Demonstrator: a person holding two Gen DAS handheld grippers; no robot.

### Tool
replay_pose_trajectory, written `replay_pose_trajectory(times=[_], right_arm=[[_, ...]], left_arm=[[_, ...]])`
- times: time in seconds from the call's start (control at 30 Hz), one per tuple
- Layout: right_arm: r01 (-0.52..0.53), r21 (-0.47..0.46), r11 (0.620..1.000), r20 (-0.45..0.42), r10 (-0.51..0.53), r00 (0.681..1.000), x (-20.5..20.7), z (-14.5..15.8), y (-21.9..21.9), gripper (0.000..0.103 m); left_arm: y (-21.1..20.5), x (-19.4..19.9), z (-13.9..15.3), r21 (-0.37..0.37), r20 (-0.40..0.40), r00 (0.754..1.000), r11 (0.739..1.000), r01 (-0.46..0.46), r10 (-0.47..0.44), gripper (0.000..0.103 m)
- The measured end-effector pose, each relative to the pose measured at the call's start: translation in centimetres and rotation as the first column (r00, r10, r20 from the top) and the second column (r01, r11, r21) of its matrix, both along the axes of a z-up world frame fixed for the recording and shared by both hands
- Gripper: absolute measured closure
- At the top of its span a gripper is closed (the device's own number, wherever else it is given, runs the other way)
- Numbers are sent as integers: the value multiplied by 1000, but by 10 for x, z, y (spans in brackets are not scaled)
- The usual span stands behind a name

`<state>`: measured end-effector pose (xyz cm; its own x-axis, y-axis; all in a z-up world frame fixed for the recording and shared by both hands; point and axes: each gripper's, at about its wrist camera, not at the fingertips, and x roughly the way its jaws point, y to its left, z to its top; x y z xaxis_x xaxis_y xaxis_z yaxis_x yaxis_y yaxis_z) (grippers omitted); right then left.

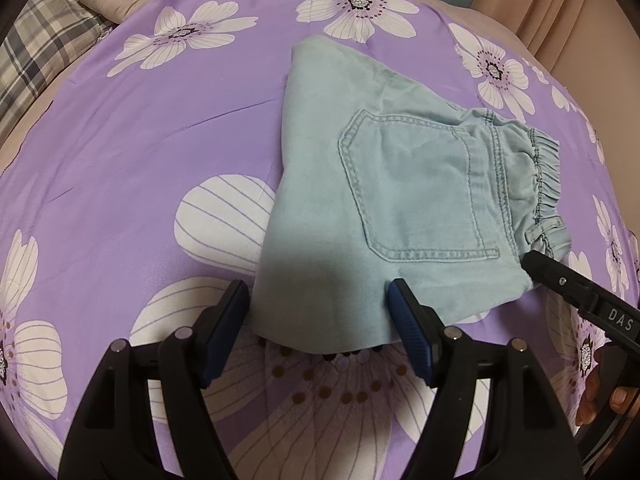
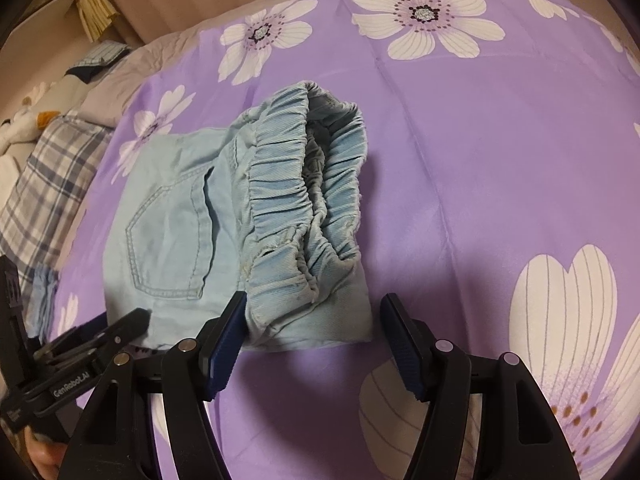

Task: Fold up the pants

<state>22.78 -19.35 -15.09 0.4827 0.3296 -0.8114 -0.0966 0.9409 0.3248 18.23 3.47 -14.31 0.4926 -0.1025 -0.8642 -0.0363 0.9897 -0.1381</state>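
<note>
Purple bedsheet (image 1: 160, 152) with white flowers covers the bed before us, a plaid pillow (image 1: 36, 56) at its far left edge. Our left gripper (image 1: 318, 300) stands wide open, its blue pads on either side of the near edge of the folded light-blue jeans (image 1: 360, 184). Our right gripper (image 2: 312, 316) is wide open too, low at the gathered elastic waistband (image 2: 320, 184), gripping nothing.
</note>
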Motion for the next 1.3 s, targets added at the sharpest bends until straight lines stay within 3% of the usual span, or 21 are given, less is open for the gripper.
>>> replay_pose_trajectory(times=[1.3], right_arm=[[10,-75,997,16,-9,1000,-11,4,8,36]], left_arm=[[-2,-7,1,24,-18,1000,1000,-1,1,28]])
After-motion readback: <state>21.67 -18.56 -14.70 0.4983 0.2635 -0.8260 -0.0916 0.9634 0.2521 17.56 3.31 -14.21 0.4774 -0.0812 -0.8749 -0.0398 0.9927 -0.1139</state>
